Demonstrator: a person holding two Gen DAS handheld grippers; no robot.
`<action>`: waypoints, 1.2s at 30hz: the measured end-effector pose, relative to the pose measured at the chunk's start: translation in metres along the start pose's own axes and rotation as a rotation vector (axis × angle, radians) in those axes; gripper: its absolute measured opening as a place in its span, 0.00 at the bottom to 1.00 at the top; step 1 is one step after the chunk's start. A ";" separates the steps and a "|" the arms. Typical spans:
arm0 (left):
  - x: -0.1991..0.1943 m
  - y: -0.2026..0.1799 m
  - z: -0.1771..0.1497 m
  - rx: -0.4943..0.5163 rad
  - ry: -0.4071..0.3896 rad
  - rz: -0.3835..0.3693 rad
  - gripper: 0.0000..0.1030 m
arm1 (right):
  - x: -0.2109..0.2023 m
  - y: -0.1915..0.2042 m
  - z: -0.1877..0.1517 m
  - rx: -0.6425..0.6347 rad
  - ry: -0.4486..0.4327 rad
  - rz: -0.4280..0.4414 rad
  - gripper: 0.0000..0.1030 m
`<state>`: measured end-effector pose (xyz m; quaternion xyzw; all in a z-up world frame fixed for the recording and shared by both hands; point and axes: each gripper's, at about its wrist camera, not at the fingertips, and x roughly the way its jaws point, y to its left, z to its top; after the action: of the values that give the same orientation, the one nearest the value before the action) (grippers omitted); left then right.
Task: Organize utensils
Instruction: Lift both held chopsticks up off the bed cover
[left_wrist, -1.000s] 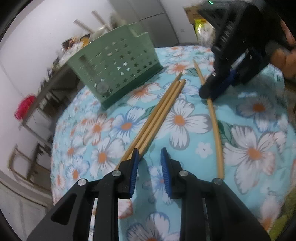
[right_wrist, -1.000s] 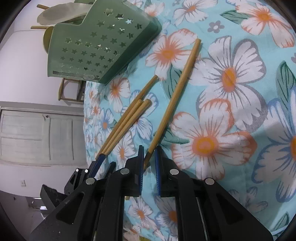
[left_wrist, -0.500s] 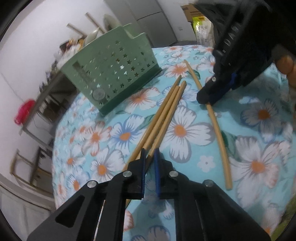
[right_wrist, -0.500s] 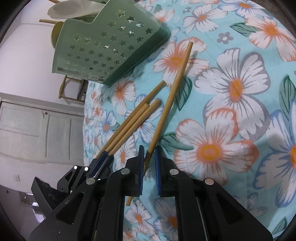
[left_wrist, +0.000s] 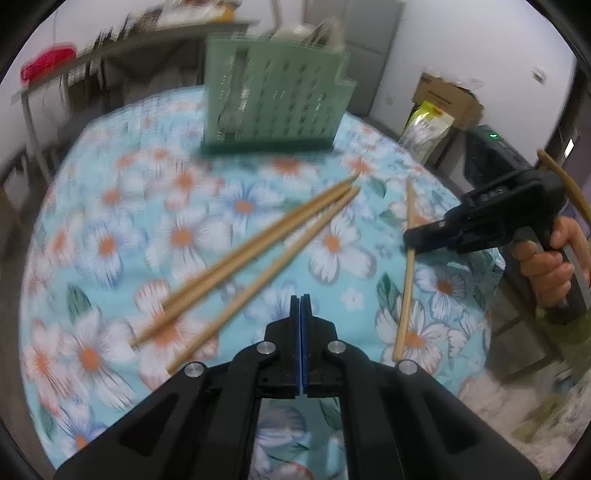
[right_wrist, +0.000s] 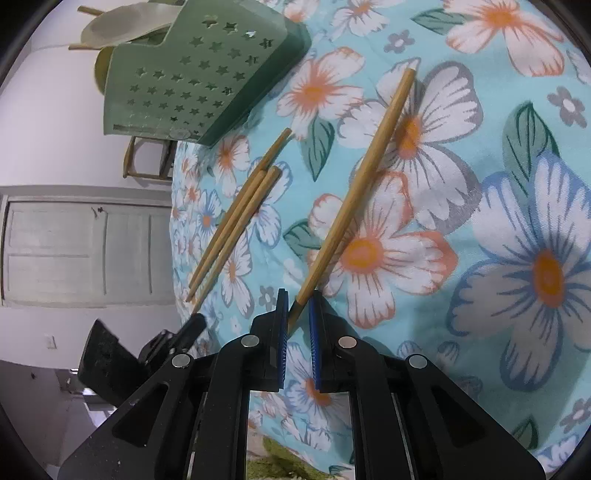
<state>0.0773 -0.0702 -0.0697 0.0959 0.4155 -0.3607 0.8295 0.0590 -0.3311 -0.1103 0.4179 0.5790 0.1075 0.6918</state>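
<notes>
Risk: left gripper (left_wrist: 301, 306) has closed on nothing, three chopsticks (left_wrist: 255, 254) left on worktop (left_wrist: 110, 184). Right gripper (right_wrist: 297, 325) pinches single chopstick (right_wrist: 354, 184) near its end; may pivot or slip before caddy (right_wrist: 195, 74).

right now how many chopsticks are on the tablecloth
4: three lie loose together near the green holder, and a single one lies apart with its near end in the right claw.
</notes>
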 end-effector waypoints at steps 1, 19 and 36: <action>0.001 -0.005 0.001 0.048 -0.009 0.034 0.08 | 0.001 0.000 0.001 0.000 -0.004 0.002 0.09; 0.034 -0.015 0.017 0.142 0.077 0.150 0.08 | 0.014 0.022 0.009 -0.071 -0.053 -0.045 0.08; 0.022 0.022 0.028 -0.300 0.174 -0.220 0.24 | -0.004 0.022 0.015 -0.078 -0.085 -0.095 0.26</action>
<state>0.1182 -0.0787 -0.0716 -0.0440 0.5425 -0.3734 0.7512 0.0788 -0.3266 -0.0919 0.3669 0.5636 0.0790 0.7359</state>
